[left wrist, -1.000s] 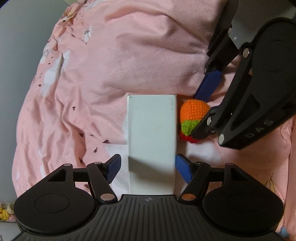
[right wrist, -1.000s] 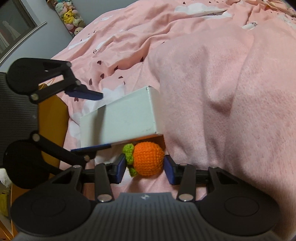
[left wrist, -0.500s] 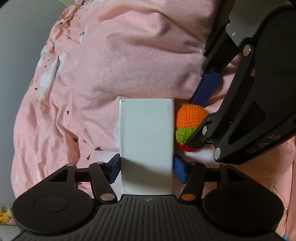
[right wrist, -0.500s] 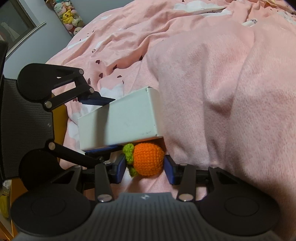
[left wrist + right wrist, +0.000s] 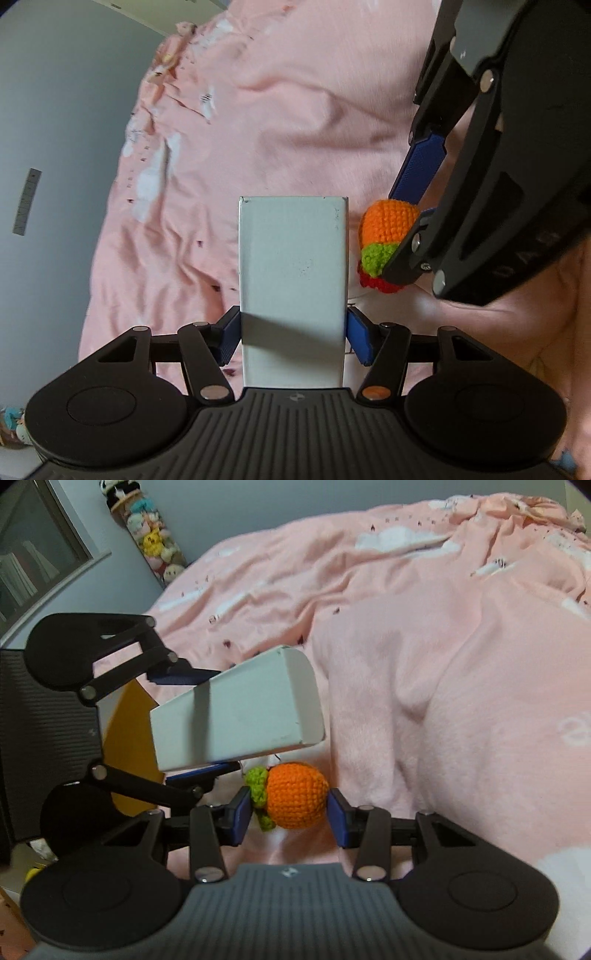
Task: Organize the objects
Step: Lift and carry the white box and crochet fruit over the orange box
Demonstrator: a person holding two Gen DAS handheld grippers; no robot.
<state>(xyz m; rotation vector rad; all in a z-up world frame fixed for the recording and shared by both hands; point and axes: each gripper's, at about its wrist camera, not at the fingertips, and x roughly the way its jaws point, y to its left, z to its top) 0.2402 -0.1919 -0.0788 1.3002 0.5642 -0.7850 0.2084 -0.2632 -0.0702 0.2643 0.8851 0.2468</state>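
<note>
My left gripper is shut on a white rectangular box and holds it lifted above the pink bedspread; the box also shows in the right wrist view, tilted upward. My right gripper is shut on an orange crocheted toy with a green and red end. In the left wrist view the toy sits just right of the box, between the right gripper's blue fingers.
A rumpled pink duvet covers the bed. A grey wall is on the left. A tube of plush toys stands against the wall. A yellow panel lies behind the left gripper.
The left gripper closed on the white box and lifted it off the bed. The right gripper rose with the orange toy. Both views now show more of the wall.
</note>
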